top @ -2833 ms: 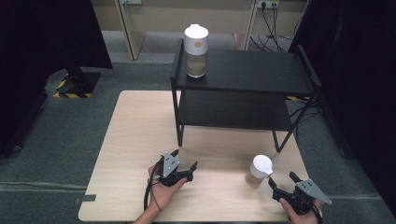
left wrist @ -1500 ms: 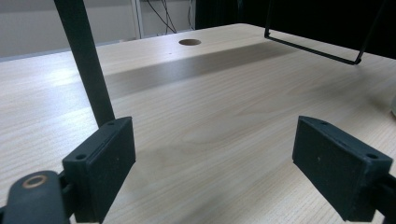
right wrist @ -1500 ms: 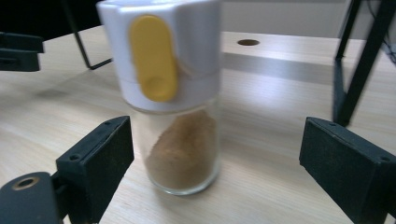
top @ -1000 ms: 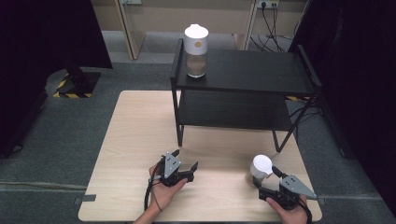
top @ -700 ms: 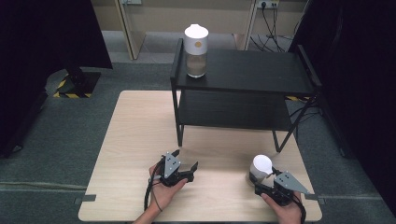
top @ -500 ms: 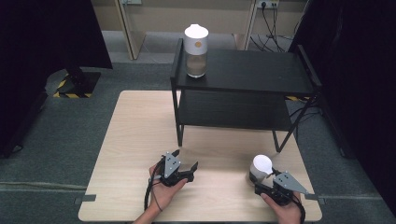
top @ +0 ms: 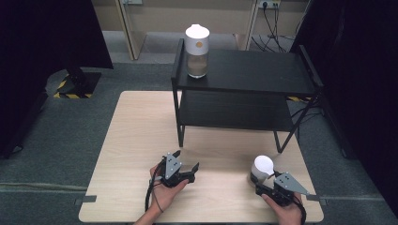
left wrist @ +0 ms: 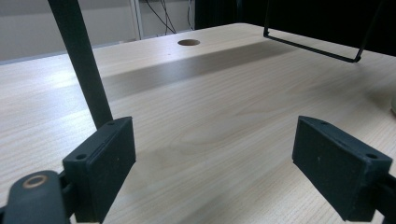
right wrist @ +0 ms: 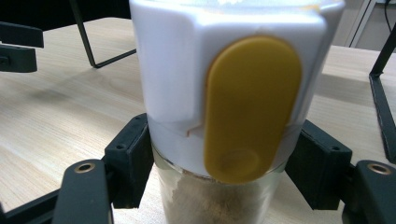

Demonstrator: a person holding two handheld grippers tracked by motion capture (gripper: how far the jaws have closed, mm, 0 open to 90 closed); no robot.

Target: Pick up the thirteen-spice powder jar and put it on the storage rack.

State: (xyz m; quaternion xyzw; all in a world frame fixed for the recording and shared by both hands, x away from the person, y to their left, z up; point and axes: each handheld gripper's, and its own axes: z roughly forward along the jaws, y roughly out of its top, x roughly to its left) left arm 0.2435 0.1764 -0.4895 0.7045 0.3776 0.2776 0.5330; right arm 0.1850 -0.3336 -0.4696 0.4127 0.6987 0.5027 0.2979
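A pale wood-grain surface with a smooth, faintly sheened finish is being shown by the table. Matt black metal is being seen in the thin tubes and flat shelves of the rack standing on that table. The jar at the table's near right edge is being presented with a glossy white plastic cap, a smooth yellow plastic tab and clear glass below, through which a rough tan powder is being shown. Matt black, finely textured plastic is being displayed by the pads pressed against that jar.
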